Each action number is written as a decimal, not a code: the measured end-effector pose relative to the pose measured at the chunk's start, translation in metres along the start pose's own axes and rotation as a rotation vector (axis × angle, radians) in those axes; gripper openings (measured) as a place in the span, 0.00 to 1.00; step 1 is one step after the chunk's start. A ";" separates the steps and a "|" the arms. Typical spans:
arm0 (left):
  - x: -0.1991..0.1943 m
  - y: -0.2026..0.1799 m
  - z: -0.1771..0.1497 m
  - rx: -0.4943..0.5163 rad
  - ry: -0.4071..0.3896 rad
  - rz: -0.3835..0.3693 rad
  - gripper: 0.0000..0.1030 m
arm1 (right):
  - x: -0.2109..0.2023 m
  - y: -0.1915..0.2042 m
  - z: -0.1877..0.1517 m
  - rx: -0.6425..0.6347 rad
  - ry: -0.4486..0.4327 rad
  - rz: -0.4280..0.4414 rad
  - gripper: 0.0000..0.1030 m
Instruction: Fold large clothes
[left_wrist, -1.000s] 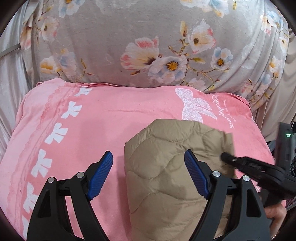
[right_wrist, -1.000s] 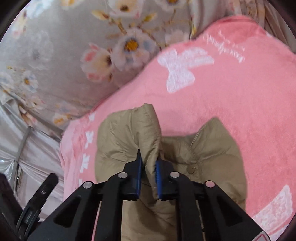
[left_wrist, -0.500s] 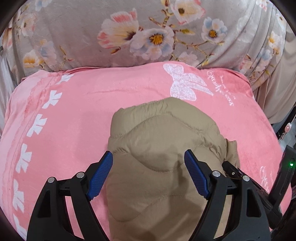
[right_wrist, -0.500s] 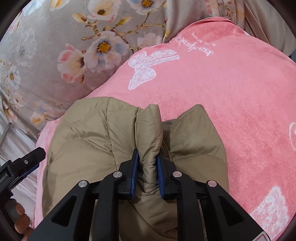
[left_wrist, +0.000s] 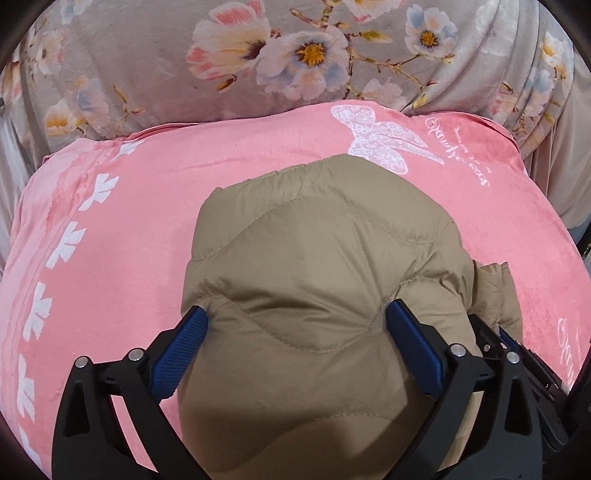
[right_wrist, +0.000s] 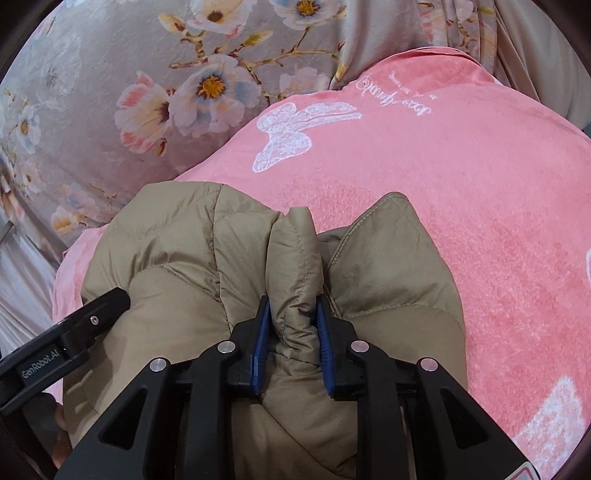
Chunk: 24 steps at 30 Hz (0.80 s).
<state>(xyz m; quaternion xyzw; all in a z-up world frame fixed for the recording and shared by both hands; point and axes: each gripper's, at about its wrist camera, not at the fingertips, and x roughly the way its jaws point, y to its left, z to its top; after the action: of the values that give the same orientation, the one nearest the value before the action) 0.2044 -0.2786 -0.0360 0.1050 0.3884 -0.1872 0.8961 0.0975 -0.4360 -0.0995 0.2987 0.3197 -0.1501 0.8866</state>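
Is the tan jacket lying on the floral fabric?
No, the tan jacket lies on the pink blanket; the floral fabric is behind it.

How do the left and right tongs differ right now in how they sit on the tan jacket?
Spread: the left tongs stand wide, straddling a broad puffy bulge of the tan jacket, and are opening; the right tongs are narrow, around a thin upright fold, and also opening.
Contact: the left blue pads sit at the bulge's sides; the right pads still touch the fold.
Shared: both have jacket fabric between them, over the pink blanket.
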 end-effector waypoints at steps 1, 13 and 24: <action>0.001 -0.001 0.000 -0.002 -0.003 -0.001 0.95 | 0.000 -0.001 -0.001 0.003 -0.003 0.003 0.19; 0.014 -0.006 -0.007 0.000 -0.033 0.021 0.96 | 0.005 -0.004 -0.003 0.010 -0.004 0.012 0.20; 0.018 -0.006 -0.011 0.004 -0.049 0.028 0.96 | 0.005 -0.006 -0.003 0.007 -0.005 0.011 0.20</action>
<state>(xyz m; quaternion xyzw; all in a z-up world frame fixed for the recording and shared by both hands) 0.2062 -0.2849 -0.0568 0.1077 0.3646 -0.1778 0.9076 0.0975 -0.4391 -0.1071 0.3033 0.3151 -0.1473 0.8871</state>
